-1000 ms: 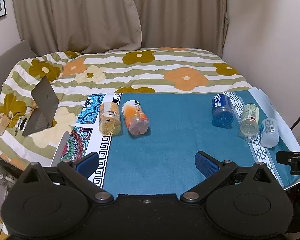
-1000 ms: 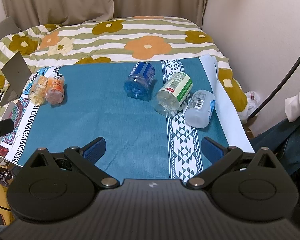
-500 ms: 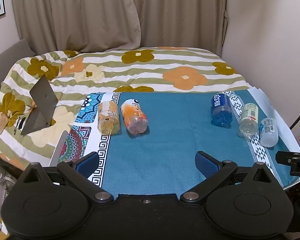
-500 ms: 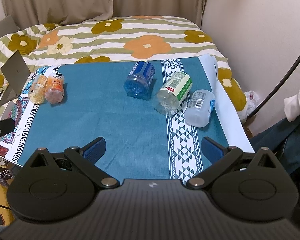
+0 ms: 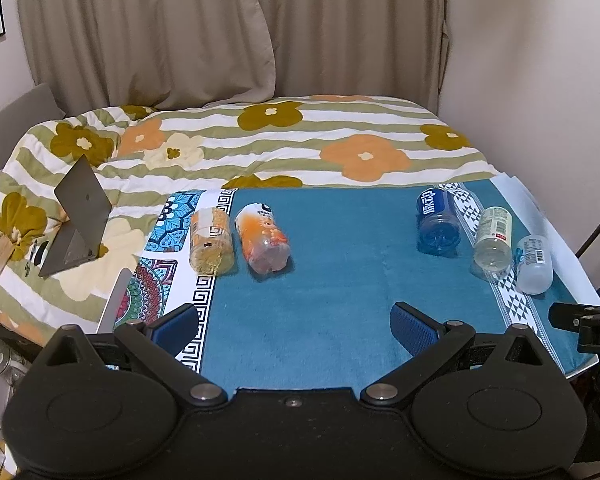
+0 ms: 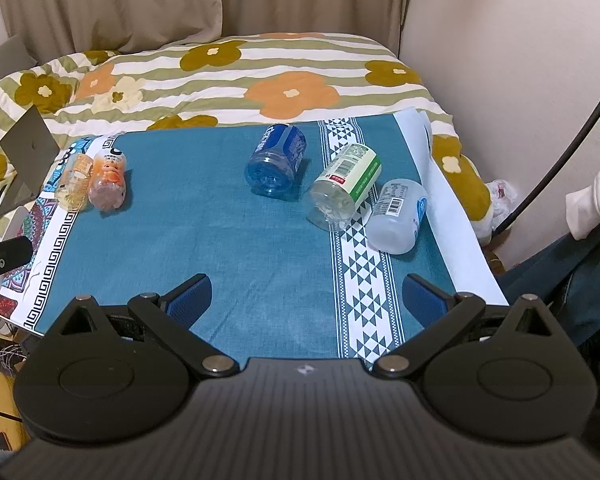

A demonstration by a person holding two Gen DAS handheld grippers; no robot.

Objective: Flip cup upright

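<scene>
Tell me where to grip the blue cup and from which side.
Grip the blue cup across its round body at mid-length, coming from above with the right gripper. It lies on its side, base toward the camera, with cloth free on both flanks.

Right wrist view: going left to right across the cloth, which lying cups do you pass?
Yellow cup → orange cup → blue cup → green-label cup → clear white-label cup.
</scene>
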